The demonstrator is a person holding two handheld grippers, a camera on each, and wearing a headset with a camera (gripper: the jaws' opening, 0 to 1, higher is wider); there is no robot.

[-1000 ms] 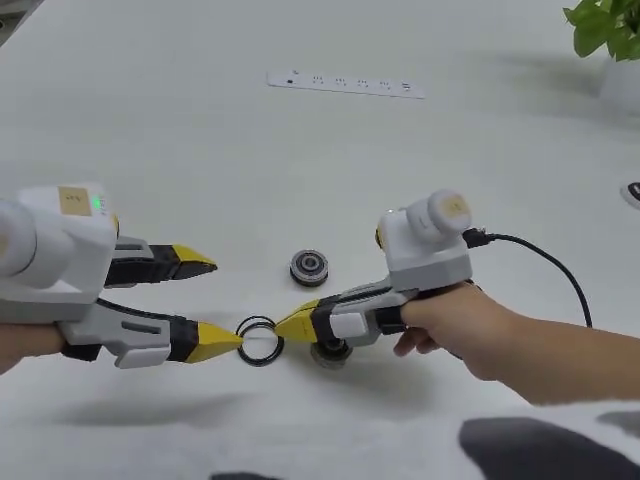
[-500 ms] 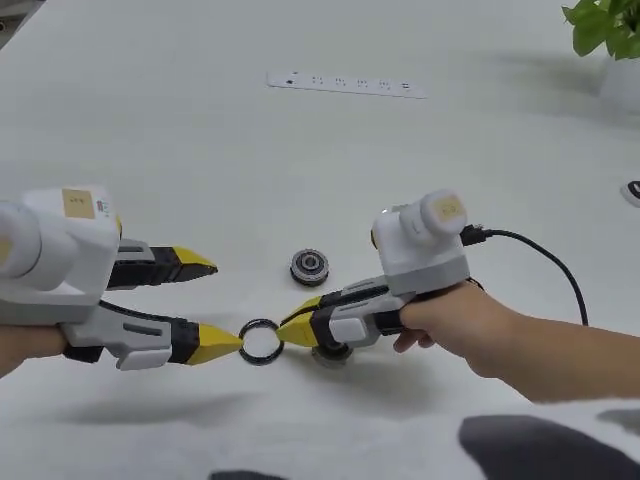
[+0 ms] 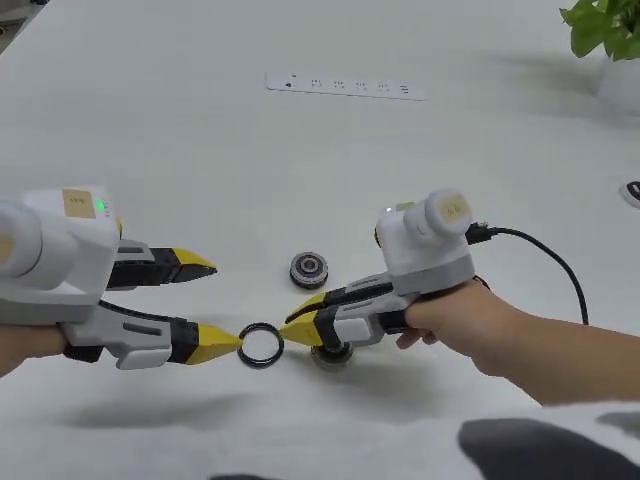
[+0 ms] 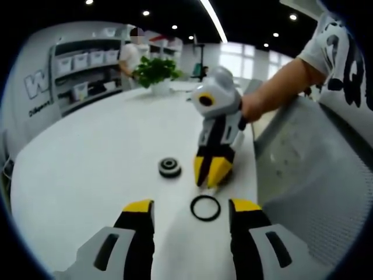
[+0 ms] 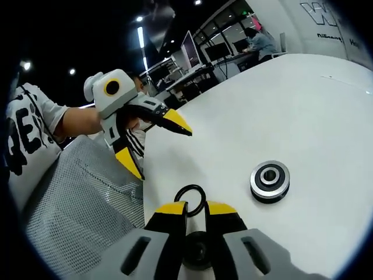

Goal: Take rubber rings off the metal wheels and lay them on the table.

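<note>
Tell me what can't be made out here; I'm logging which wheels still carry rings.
- Head view: the wheel under the right tool, mostly covered by its jaws; grip and ring unclear.
- Head view: the far wheel, too small to tell a ring.
- Head view: dark object, cut by right edge.

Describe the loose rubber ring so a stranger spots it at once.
On the white table, look between the yellow tips of the left gripper and the right gripper. The rubber ring lies flat there: a thin, empty black hoop, unlike the thick metal wheel beyond it.
</note>
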